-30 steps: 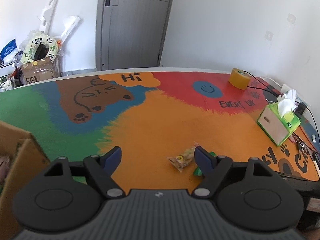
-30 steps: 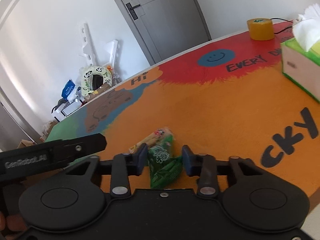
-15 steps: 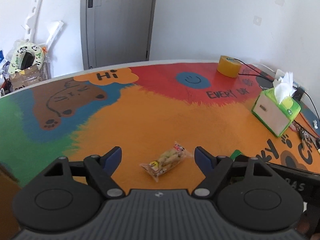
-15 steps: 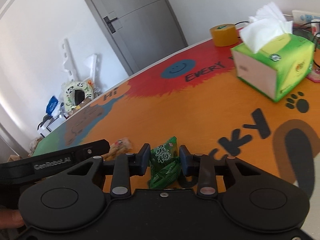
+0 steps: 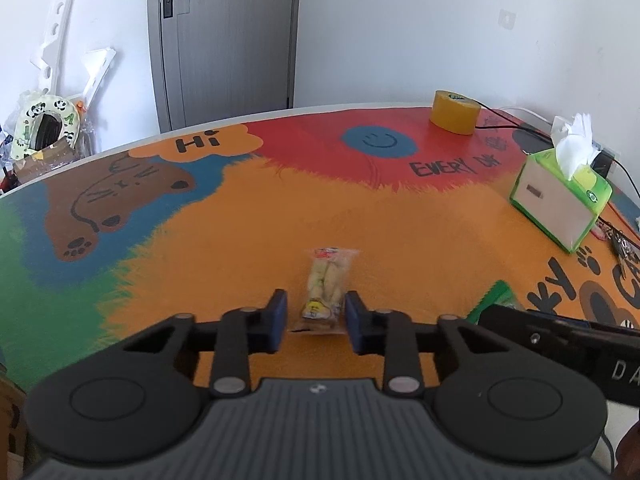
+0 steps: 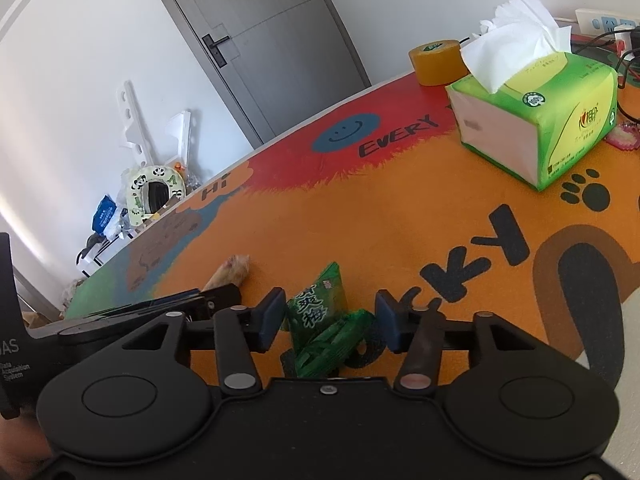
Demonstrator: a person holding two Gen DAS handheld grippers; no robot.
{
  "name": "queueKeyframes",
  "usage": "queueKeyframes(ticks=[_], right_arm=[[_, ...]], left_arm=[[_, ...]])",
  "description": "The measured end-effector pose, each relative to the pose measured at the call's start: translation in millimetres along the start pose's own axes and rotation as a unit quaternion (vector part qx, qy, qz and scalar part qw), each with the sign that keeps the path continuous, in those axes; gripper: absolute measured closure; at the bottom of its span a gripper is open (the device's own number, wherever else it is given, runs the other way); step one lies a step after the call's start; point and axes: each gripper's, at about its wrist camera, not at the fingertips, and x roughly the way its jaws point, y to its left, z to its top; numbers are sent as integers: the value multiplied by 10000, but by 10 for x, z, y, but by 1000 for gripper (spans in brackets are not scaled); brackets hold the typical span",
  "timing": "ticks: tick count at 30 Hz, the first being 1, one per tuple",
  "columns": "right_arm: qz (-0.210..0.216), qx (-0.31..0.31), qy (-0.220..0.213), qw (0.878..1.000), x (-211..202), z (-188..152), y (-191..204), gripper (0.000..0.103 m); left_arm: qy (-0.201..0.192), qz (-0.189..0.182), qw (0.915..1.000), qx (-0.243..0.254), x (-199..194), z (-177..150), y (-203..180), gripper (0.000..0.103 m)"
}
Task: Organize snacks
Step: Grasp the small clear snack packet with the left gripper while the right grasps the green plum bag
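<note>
A clear snack packet with yellowish pieces [image 5: 326, 286] lies on the orange part of the table mat. My left gripper [image 5: 316, 314] has its jaws narrowed around the packet's near end, close to its sides with small gaps. A green plum-candy packet [image 6: 320, 320] lies between the fingers of my right gripper [image 6: 330, 320], whose jaws stand apart; the left pad is near it, the right pad is clear of it. The clear packet also shows in the right wrist view [image 6: 232, 272], and the green packet's edge shows in the left wrist view [image 5: 494, 296].
A green tissue box [image 5: 560, 204] stands at the right, a yellow tape roll [image 5: 454, 112] at the far right, with cables and a power strip [image 6: 604, 24] behind. The colourful mat [image 5: 240, 208] covers the table. Clutter and a grey door [image 5: 224, 40] lie beyond the far edge.
My left gripper swung right, centred on the clear packet and narrowed its jaws around it. My right gripper, which was shut on the green packet, has opened its jaws wider.
</note>
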Motion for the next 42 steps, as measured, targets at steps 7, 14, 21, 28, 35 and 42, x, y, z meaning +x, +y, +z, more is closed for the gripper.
queueKeyframes(ticks=[7, 14, 21, 28, 35, 42], right_arm=[[-160, -328, 33, 9993, -3, -45, 102, 66], [-73, -215, 43, 9997, -128, -147, 89, 71], [-57, -95, -8, 9999, -280, -226, 69, 71], [-82, -11, 4, 10000, -321, -222, 35, 71], [-195, 67, -3, 9998, -314, -234, -16, 65], [-204, -71, -16, 9998, -335, -265, 15, 56]], left_arm=[[13, -119, 9999, -88, -56, -34, 7, 84], [146, -217, 9993, -275, -269, -194, 16, 85], [392, -344, 9981, -322, -476, -321, 7, 83], [403, -251, 9983, -337, -536, -328, 8, 50], [220, -64, 9990, -374, -451, -306, -19, 50], [158, -27, 9995, -264, -397, -308, -54, 73]])
